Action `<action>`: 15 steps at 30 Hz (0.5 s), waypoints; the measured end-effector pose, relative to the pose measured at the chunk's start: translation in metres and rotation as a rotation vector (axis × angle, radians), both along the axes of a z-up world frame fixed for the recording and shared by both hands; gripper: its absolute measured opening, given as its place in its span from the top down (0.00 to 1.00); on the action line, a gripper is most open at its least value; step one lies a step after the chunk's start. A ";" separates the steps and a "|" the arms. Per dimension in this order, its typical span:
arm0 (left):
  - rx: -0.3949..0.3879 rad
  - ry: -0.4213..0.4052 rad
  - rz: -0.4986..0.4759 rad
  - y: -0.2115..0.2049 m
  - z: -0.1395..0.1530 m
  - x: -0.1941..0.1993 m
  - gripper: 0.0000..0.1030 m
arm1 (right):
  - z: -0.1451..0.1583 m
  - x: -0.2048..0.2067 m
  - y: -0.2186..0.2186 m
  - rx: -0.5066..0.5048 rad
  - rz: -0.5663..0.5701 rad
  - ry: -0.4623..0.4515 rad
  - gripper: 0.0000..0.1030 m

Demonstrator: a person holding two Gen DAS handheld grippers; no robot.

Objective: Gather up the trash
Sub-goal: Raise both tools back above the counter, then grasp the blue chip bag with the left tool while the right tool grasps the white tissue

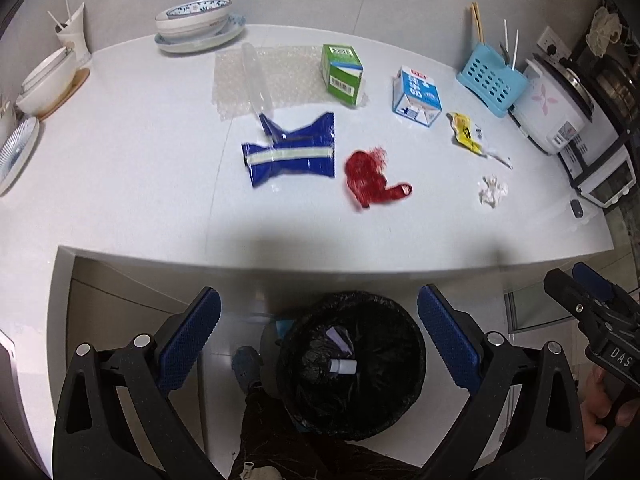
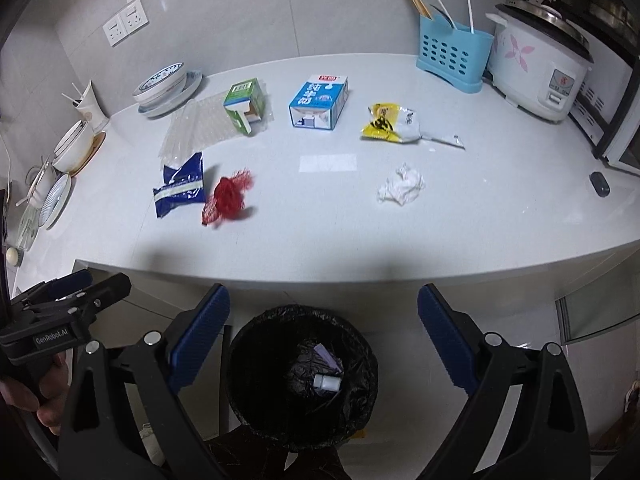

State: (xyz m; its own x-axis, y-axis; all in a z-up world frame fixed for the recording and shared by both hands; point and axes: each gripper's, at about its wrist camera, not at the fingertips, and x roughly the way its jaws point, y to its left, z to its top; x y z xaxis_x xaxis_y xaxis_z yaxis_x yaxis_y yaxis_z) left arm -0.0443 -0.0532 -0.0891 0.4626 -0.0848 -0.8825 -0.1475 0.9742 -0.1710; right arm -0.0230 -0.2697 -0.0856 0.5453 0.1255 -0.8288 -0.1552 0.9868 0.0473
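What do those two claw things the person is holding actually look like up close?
Each is a black plastic hand tool with silver rivets at its joints. The left gripper and right gripper both end in two flat fingers faced with blue, dimpled rubber pads. White lettering marks the bodies: "GenRobot.AI" on the left one, seen from the right wrist camera, and "DAS" on the right one. A bare hand grips the handle.

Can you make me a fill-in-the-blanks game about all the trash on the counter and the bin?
1. The trash bin on the floor is lined with a bag colored ____.
2. The crumpled net on the counter is colored ____.
3. The left claw and the right claw are both ____ and hold nothing.
4. The utensil holder beside the rice cooker is colored ____.

Missing words: black; red; open; blue
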 end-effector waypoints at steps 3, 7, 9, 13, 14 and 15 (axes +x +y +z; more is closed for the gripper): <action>0.006 -0.002 0.007 0.008 0.004 0.014 0.06 | 0.002 0.014 0.001 -0.005 -0.010 0.001 0.12; 0.013 0.001 0.014 0.018 0.005 0.034 0.06 | 0.000 0.034 0.001 -0.011 -0.024 0.014 0.12; 0.012 0.005 0.016 0.023 0.004 0.044 0.06 | -0.004 0.046 0.000 -0.020 -0.035 0.027 0.12; 0.013 0.012 0.020 0.030 0.000 0.064 0.06 | -0.012 0.067 -0.003 -0.026 -0.059 0.050 0.12; 0.012 0.017 0.021 0.032 -0.002 0.069 0.06 | -0.013 0.071 -0.004 -0.027 -0.063 0.054 0.12; 0.013 0.022 0.021 0.033 -0.004 0.074 0.06 | -0.015 0.076 -0.004 -0.030 -0.069 0.058 0.12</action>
